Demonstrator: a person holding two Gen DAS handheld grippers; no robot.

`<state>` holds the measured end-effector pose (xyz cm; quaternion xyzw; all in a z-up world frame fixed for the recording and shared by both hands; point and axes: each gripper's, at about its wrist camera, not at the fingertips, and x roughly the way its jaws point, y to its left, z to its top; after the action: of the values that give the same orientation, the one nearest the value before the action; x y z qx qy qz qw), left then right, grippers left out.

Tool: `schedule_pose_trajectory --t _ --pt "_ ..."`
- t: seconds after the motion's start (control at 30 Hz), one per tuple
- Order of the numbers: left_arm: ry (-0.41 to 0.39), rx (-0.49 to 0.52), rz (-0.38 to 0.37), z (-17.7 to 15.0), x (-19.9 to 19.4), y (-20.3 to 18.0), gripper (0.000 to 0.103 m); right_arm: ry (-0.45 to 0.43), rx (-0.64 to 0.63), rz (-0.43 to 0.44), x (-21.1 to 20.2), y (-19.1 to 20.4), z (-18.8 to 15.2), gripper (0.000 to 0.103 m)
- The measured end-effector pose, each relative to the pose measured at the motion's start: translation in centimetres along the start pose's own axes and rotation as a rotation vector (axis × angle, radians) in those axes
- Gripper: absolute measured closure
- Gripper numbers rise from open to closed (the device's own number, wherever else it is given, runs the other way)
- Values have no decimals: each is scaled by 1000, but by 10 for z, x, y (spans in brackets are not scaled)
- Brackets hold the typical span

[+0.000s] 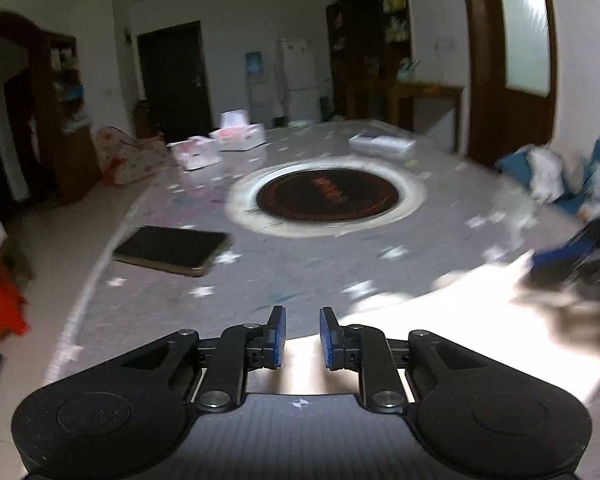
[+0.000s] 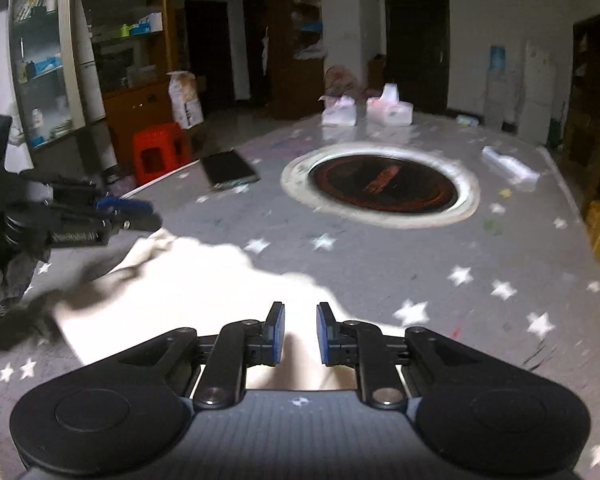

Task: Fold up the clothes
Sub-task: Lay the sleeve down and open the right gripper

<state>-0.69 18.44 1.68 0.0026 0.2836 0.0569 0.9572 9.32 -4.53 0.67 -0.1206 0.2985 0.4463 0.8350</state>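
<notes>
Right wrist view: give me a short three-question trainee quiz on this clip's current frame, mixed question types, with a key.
1. True or false: the right gripper is shut on the cloth.
2. Which lies nearest the table's left edge? A) dark tablet B) round hob C) white boxes
3. Fill in: the left gripper enters this view from the ___ side.

Key: 1 false, its jaws are open above the cloth; 2 A; 3 left.
</notes>
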Motion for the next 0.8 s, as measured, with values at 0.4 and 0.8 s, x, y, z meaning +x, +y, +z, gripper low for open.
schedule_pose_trajectory --t 0.4,0.8 --pt "122 -47 -125 11 42 -31 82 38 49 -8 22 -4 8 88" --pt "140 -91 -109 11 53 -27 82 93 4 -19 54 6 22 87"
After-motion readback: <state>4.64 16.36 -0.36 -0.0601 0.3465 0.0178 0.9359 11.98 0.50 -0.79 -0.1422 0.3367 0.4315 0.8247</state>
